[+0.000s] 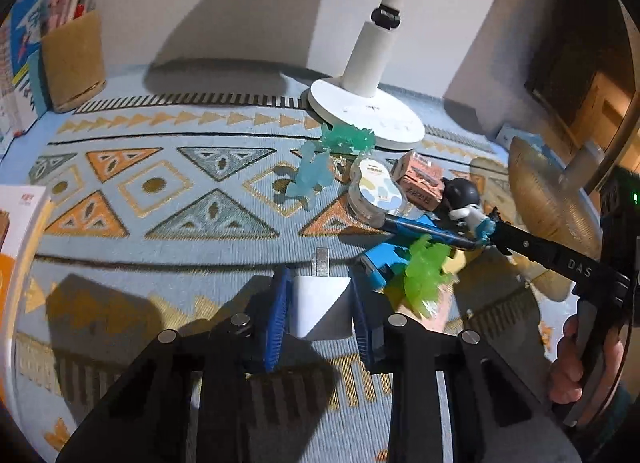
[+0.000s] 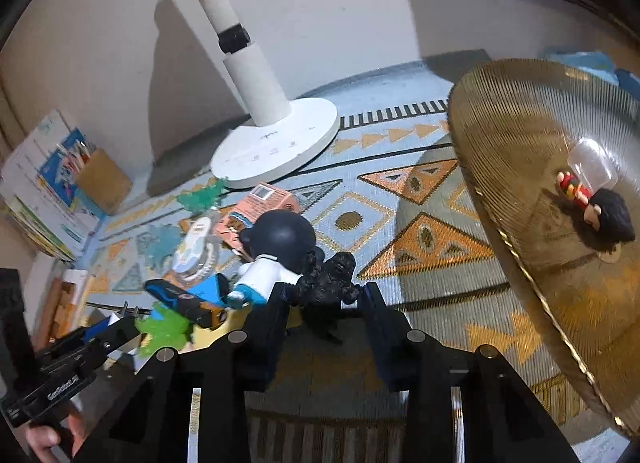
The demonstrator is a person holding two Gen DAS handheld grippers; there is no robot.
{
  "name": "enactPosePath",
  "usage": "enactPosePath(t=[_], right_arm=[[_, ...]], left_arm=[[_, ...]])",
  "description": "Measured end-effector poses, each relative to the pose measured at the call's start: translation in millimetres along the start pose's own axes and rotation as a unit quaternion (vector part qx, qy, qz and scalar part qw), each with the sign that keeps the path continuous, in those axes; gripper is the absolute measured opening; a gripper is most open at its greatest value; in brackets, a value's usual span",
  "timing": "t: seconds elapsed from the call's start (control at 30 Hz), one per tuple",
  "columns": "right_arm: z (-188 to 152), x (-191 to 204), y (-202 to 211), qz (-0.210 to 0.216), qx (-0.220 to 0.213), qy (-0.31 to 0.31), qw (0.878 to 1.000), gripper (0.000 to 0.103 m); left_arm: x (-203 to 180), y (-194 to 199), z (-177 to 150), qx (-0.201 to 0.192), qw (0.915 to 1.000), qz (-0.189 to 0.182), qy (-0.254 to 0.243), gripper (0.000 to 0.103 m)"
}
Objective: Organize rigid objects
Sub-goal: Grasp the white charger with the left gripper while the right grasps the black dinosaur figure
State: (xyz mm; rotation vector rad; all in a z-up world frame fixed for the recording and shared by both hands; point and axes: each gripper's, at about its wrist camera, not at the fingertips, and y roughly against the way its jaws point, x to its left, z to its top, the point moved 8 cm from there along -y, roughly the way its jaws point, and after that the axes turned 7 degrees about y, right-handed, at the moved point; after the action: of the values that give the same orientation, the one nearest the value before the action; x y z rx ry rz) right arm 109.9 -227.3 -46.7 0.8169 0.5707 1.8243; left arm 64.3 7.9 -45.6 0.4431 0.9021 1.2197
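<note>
Two close wrist views angled down, sharing toy pile, lamp base

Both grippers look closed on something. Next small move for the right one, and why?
Probably lift the right gripper straight up a little. It looks shut on the black figurine, which sits against the round-headed figure in the clutter. A short lift should free it before swinging toward the gold bowl, where one figure already lies.

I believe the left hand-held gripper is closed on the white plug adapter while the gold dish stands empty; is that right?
Not quite: the gold dish is not empty; the right wrist view shows a small dark-haired figurine lying in it. The left hand-held gripper is indeed closed on the white plug adapter.
</note>
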Motion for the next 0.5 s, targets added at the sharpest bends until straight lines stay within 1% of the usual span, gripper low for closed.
enactPosePath(t=[0.03,0.13,0.2,0.23,0.3,0.33,0.37,0.4,0.43,0.47,0.5], right_arm=[[-2,2,9,0.007,-0.008,0.005,1.0,0.037],[-13,12,33,0.023,-0.016,0.025,0.999,0.037],[-23,20,46,0.045,-0.01,0.039,0.998,0.037],[-32,26,51,0.055,-0.001,0.053,0.997,0.037],[-51,34,57,0.052,0.023,0.091,0.994,0.037],[-58,38,58,0.046,0.029,0.11,0.992,0.037],[-64,40,59,0.037,0.031,0.127,0.991,0.037],[-70,42,61,0.028,0.033,0.142,0.989,0.037],[-76,43,62,0.02,0.036,0.153,0.987,0.037],[-80,44,62,0.018,0.038,0.156,0.987,0.037],[-82,44,62,0.019,0.037,0.157,0.987,0.037]], left_arm=[[0,6,-3,-0.003,1.0,-0.008,0.002,0.026],[-1,19,-15,-0.007,0.9999,-0.014,0.002,0.026],[-4,28,-27,-0.008,0.9998,-0.018,-0.003,0.026],[-5,30,-31,-0.006,0.9999,-0.014,-0.006,0.026],[-7,30,-43,-0.003,0.9999,0.001,-0.015,0.026],[-8,30,-45,-0.003,0.9998,0.009,-0.02,0.026],[-10,31,-46,-0.01,0.9992,0.022,-0.031,0.026],[-14,34,-45,-0.028,0.998,0.031,-0.048,0.027],[-18,35,-44,-0.038,0.9968,0.033,-0.062,0.027],[-21,36,-45,-0.038,0.9965,0.027,-0.069,0.027],[-26,38,-45,-0.041,0.996,0.01,-0.078,0.027]])
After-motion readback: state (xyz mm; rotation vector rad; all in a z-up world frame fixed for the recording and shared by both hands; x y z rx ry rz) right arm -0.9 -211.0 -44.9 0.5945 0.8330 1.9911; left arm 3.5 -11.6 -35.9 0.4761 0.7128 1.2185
